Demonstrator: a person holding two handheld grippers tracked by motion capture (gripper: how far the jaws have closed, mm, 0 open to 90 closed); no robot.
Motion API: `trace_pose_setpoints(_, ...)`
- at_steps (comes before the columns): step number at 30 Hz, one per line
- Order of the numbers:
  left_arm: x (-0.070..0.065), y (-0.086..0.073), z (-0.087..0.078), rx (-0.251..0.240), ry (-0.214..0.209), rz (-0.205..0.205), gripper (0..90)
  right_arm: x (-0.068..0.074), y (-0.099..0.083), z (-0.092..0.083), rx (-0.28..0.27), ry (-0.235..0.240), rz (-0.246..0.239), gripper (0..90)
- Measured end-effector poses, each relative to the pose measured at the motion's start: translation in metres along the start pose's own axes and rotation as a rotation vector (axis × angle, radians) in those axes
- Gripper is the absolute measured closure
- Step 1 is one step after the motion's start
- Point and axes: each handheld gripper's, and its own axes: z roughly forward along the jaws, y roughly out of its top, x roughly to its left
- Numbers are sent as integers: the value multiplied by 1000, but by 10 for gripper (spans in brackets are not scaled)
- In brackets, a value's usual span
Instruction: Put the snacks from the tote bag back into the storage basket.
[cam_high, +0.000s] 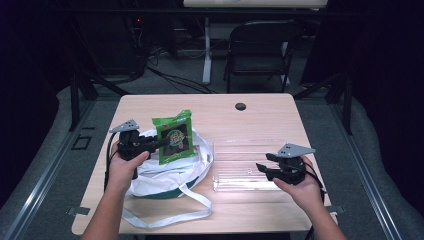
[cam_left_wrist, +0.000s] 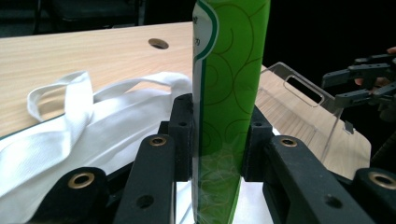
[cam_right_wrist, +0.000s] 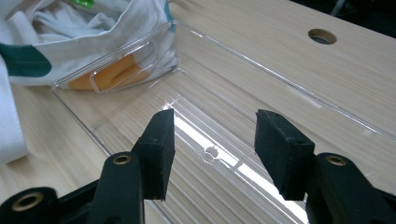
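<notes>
A green snack packet stands upright over the white tote bag on the left half of the table. My left gripper is shut on the packet's edge; in the left gripper view both pads press on the packet, with the bag below. A clear plastic tray lies to the right of the bag. My right gripper is open by the tray's right end. In the right gripper view, the gripper has nothing between its jaws above the tray's floor.
The bag touches the tray's far end, and something orange shows through the tray wall. A cable hole sits near the table's far edge. A dark chair stands beyond the table.
</notes>
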Motion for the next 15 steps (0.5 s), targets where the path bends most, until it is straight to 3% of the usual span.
trace_pose_setpoints(2,-4,3,2,1,-10,12,715,-2,8,1,36,26,-30,502)
trace_pose_setpoints(4,-6,4,3,-3,-13,13,715,-3,11,1,46,34,-33,510)
trace_pose_setpoints(15,-12,14,15,-12,-45,12,715,-6,43,-5,99,79,-151,575)
